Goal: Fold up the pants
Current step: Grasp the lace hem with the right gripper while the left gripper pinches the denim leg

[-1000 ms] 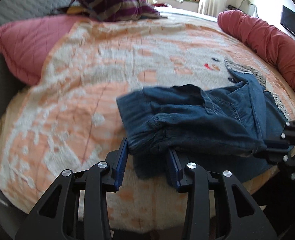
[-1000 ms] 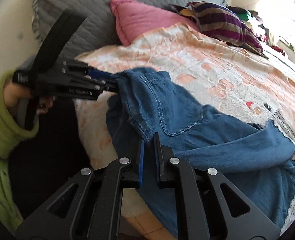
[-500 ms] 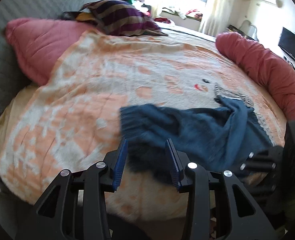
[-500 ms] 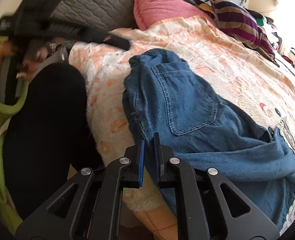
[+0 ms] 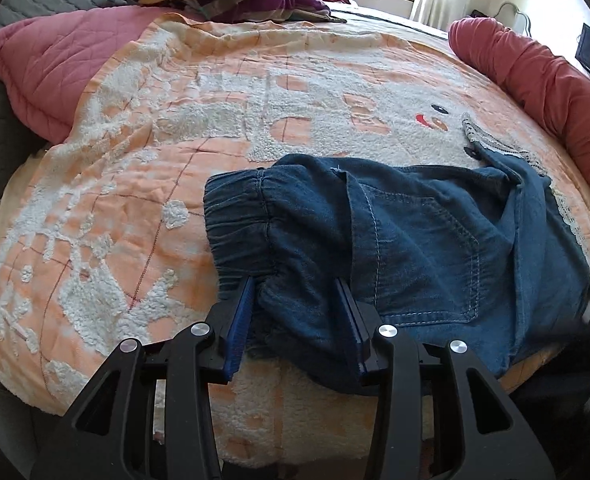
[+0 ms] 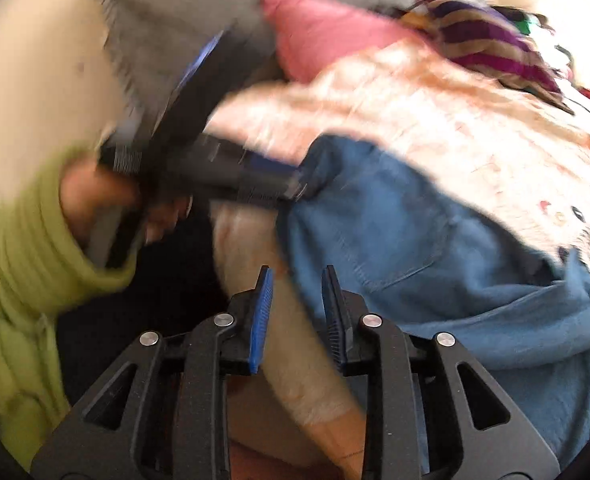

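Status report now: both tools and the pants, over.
Left tool shut on a bunch of the pants. Right tool jaws just opened, pads off the pants. Pants lie rumpled on blanket. Nothing on top of them.

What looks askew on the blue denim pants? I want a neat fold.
The blue denim pants lie rumpled on the orange-and-white fleece blanket: the elastic waistband is bunched, and one leg folds crookedly across the other near the lace trim. Nothing looks torn or spilled.

blur: right wrist view | cut off: pants [image 5: 415, 240] right edge
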The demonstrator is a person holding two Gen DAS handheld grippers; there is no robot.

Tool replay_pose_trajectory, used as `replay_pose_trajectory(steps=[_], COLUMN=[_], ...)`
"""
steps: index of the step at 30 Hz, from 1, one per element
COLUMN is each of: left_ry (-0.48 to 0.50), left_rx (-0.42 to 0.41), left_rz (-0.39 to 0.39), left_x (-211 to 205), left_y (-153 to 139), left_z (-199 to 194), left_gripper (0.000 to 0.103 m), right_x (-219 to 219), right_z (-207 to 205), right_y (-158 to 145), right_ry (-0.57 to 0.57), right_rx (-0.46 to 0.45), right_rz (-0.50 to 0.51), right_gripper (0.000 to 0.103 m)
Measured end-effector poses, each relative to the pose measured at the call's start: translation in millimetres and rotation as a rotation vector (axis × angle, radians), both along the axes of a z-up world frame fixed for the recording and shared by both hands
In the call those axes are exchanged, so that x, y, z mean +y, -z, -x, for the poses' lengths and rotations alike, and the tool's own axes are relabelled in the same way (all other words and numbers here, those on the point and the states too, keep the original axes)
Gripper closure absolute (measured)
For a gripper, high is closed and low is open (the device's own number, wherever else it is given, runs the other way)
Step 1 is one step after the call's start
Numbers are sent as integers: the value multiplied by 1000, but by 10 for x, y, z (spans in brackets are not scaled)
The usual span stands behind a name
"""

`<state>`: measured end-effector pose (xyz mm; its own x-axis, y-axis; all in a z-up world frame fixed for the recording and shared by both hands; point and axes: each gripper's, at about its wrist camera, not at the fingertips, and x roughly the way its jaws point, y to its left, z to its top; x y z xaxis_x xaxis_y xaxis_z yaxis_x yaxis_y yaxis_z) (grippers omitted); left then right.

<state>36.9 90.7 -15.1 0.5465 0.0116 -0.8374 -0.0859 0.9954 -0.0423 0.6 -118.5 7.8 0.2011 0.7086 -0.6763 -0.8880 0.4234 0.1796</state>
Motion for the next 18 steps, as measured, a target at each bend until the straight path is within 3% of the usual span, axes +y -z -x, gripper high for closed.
replay_pose_trajectory(steps=[2, 5, 9, 13, 18], left_ry=[0, -2, 0, -3, -8], left_rx=[-2, -5, -6, -12, -117], left_rz=[3, 13, 22, 29, 67], left_x=[-4, 12, 21, 23, 21], left_y=[-1, 3, 2, -9, -274], left_z=[0, 0, 2, 15, 191], left_gripper=[63, 63, 62, 61, 50], right_x=[-52, -26, 109, 54, -155], right_z=[-84, -166, -179, -170, -229], right_y=[0, 163, 519, 502, 209], right_ry=[70, 115, 123, 123, 165], right_rx=[-30, -5, 59, 68, 42], right_rz=[11, 69, 226, 207, 99], right_gripper=[83, 83, 83, 81, 68])
